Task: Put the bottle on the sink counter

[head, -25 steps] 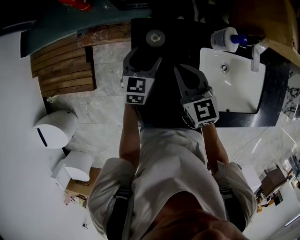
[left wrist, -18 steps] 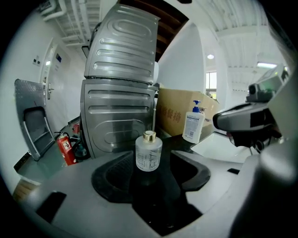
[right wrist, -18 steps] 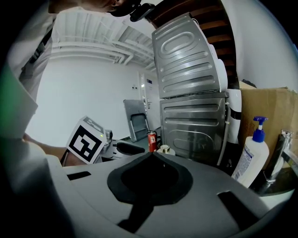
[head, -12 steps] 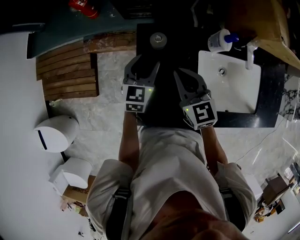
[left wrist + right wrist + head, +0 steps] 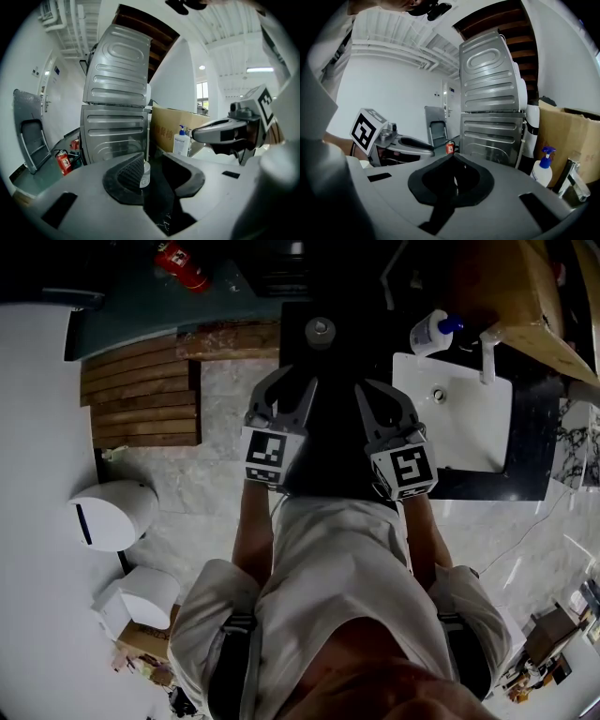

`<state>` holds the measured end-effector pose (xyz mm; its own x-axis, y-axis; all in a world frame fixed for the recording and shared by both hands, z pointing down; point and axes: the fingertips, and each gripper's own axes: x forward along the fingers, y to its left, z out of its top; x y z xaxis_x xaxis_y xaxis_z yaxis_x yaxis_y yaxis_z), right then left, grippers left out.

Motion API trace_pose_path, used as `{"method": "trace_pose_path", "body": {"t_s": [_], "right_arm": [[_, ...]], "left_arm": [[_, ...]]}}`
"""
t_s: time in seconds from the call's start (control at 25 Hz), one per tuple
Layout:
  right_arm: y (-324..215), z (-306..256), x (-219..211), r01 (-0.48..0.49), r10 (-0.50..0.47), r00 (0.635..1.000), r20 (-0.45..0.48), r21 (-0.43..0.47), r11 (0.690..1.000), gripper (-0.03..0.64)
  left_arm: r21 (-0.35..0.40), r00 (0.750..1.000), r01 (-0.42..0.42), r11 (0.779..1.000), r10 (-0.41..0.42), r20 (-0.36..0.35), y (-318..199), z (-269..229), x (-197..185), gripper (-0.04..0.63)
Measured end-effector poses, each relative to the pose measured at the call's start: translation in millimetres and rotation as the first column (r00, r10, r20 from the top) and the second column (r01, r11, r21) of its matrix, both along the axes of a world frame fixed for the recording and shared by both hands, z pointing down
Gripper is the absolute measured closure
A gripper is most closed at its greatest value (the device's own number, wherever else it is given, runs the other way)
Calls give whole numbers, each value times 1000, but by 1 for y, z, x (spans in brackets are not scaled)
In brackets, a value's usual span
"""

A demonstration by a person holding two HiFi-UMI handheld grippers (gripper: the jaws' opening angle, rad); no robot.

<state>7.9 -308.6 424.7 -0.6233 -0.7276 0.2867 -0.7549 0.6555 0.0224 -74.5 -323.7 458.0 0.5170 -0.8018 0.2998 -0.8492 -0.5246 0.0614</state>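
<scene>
1. Only in the two tool views: ribbed grey metal cabinets (image 5: 117,117), one stacked on the other, no lettering legible.
2. Only from the head view: black worktop (image 5: 536,418) with a white sink (image 5: 459,427) sunk in it, and wooden slats (image 5: 141,404) on the floor to the left.
3. Beyond the sink, a cardboard box (image 5: 171,129) with reddish print too small to read.
4. Jaws of the left tool (image 5: 294,379) just drawn closer, a gap between them, gripping nothing; black-and-white square marker on its cube.
5. Tips of the right tool (image 5: 452,158) together, empty; same kind of marker.
6. White pump bottle (image 5: 429,332) with a blue head at the sink's far corner; label unreadable.
7. Small pale-capped bottle (image 5: 320,331) upright on the worktop left of the sink, just ahead of the left tool's tips, untouched; visible beyond those jaws in the left tool view.
</scene>
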Motion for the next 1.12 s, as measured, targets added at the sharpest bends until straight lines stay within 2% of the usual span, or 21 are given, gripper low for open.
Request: {"method": "trace_pose_path", "body": {"t_s": [0.24, 0.36, 1.12], "right_arm": [[1, -13, 7, -10, 10, 1000, 5, 18, 1000, 620], [4, -14, 7, -5, 5, 1000, 29, 3, 1000, 620], [11, -9, 17, -9, 10, 999, 43, -29, 1000, 620]], "left_arm": [[49, 1000, -17, 999, 18, -14, 11, -23, -2, 560], [49, 999, -28, 998, 29, -16, 17, -25, -2, 583], [23, 1000, -22, 999, 22, 0, 26, -19, 2, 584]]}}
